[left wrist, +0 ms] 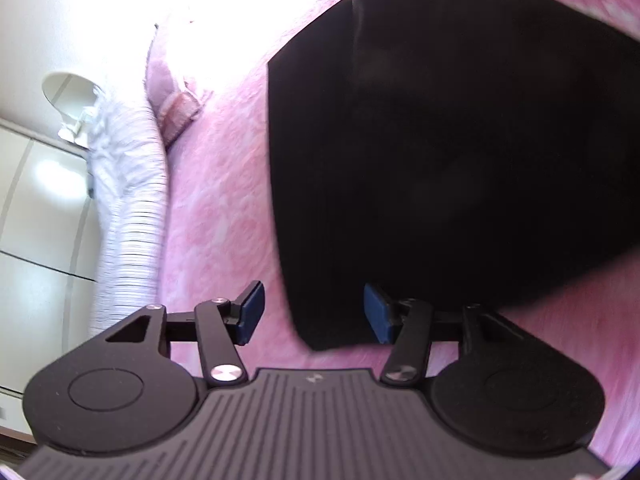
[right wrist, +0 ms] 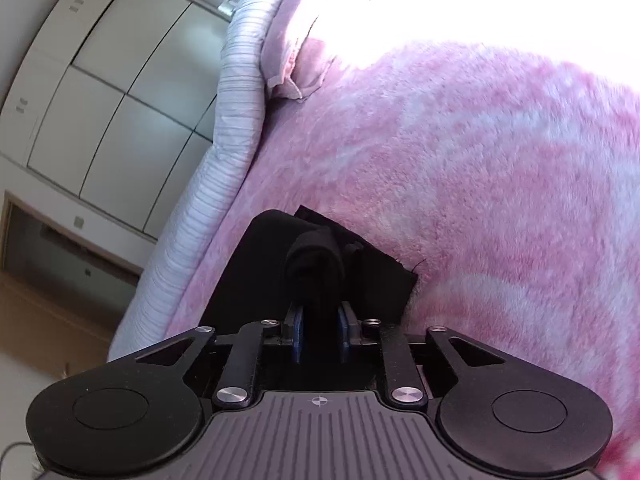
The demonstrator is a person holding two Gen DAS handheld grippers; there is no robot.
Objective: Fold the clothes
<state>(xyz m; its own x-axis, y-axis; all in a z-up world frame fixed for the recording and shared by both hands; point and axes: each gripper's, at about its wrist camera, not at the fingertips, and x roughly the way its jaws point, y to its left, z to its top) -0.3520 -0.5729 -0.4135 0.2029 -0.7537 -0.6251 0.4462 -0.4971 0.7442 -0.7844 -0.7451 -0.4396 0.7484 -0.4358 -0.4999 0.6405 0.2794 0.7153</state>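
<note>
A black garment point(left wrist: 440, 168) lies spread on the pink fleece blanket point(left wrist: 224, 208), folded into a broad flat shape. My left gripper point(left wrist: 314, 312) is open just above the garment's near corner, which lies between the two blue pads without being pinched. In the right wrist view my right gripper point(right wrist: 320, 328) is shut on a bunched fold of the black garment point(right wrist: 316, 260). The cloth rolls up over the pads and hangs down over the blanket point(right wrist: 500, 180).
A pink pillow point(left wrist: 172, 92) and a striped white duvet edge point(left wrist: 128, 216) run along the bed's left side. White wardrobe doors point(right wrist: 108, 80) stand beyond the bed. Strong sunlight washes out the far blanket point(right wrist: 460, 0).
</note>
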